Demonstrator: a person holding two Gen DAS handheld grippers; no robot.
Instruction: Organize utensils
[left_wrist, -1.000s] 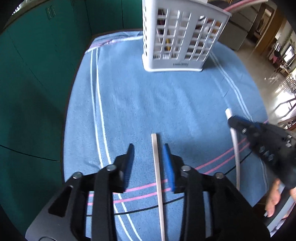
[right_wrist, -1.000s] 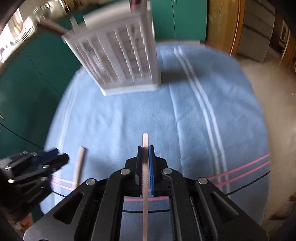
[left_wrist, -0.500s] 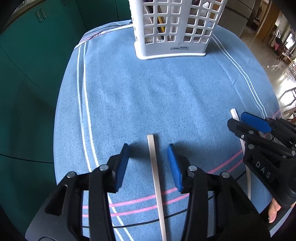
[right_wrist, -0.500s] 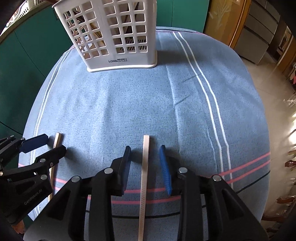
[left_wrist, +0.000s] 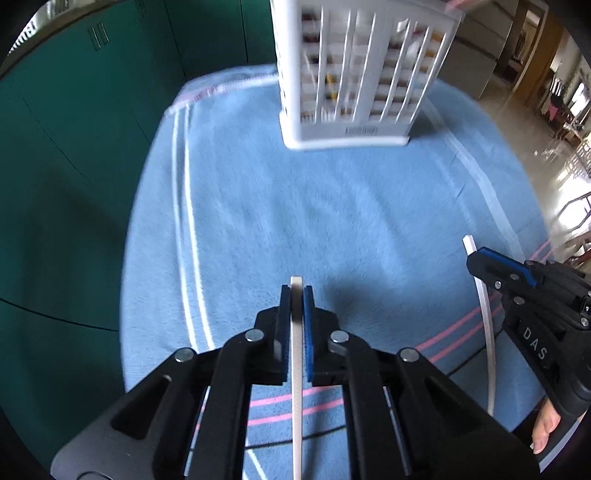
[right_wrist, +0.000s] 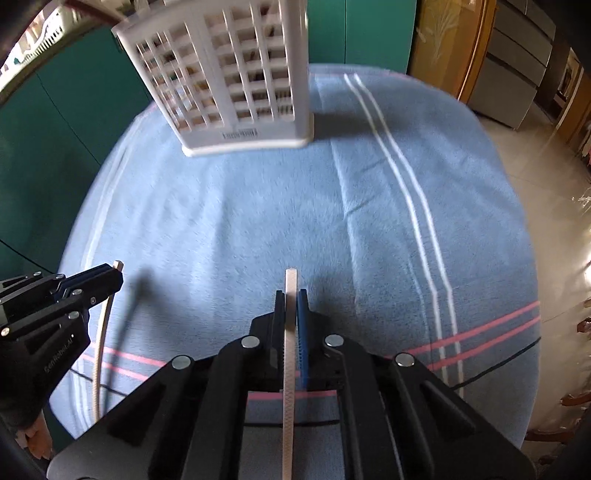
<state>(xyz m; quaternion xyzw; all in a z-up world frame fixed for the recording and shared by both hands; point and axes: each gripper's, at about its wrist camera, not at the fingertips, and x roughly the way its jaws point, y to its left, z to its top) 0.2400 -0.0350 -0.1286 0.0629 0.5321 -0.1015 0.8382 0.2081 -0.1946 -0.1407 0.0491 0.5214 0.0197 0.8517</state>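
On the near part of the table, a soft blue cloth (left_wrist: 332, 206) with thin white and pink stripes covers the top. 2 black plastic grippers with blue pads are here, 1 in each hand. The left gripper (left_wrist: 296, 291) has its jaws pressed tight on a long, flat, pale stick (left_wrist: 296, 387), and the tip pokes out past the pads. The right gripper (right_wrist: 291, 295) pinches a second stick (right_wrist: 288, 387), which is thin and bumpy with a criss-cross pattern. That makes 2 sticks, both near the front edge of the cloth. At the far edge stands 1 tall white plastic basket (right_wrist: 236, 74) with square holes in its walls. Some things show inside it, but they are too blurry to name.
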